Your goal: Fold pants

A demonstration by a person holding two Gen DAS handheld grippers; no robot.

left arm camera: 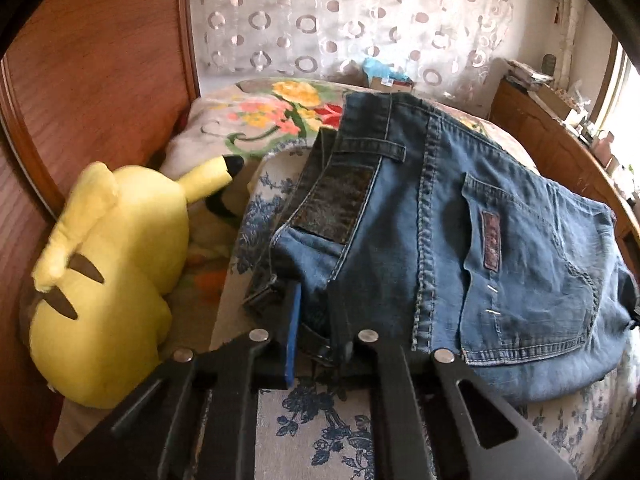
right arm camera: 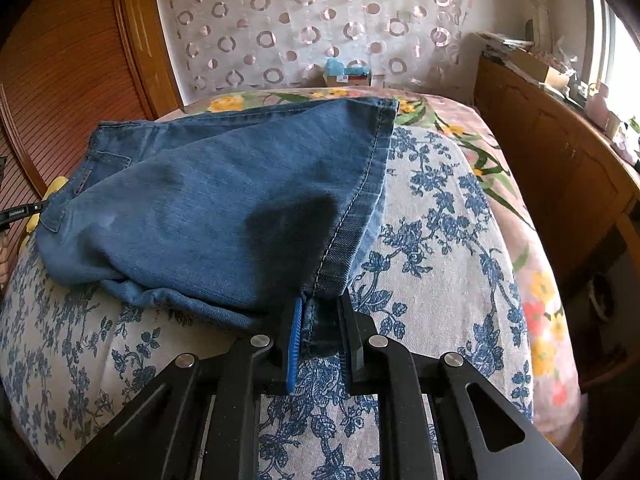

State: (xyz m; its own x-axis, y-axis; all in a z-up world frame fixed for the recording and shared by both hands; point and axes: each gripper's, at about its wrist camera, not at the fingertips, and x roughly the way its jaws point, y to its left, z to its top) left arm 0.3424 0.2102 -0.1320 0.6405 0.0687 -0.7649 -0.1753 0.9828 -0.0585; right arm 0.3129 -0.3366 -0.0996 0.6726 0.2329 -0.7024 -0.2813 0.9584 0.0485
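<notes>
Blue denim pants (left arm camera: 460,232) lie on a bed, back side up, with a dark leather waist patch and a rear pocket showing. My left gripper (left arm camera: 316,320) is shut on the waistband corner at the near edge. In the right wrist view the pants (right arm camera: 224,208) are folded over, with the stitched leg hem running diagonally. My right gripper (right arm camera: 320,332) is shut on the hem corner, blue pads pressing the denim. The left gripper's tip shows at the far left edge of the right wrist view.
The bed has a white cover with blue flowers (right arm camera: 440,240) and a bright floral blanket (left arm camera: 280,112) behind. A yellow plush toy (left arm camera: 112,272) lies left of the pants against the wooden headboard (left arm camera: 100,60). A wooden cabinet (right arm camera: 560,168) stands to the right.
</notes>
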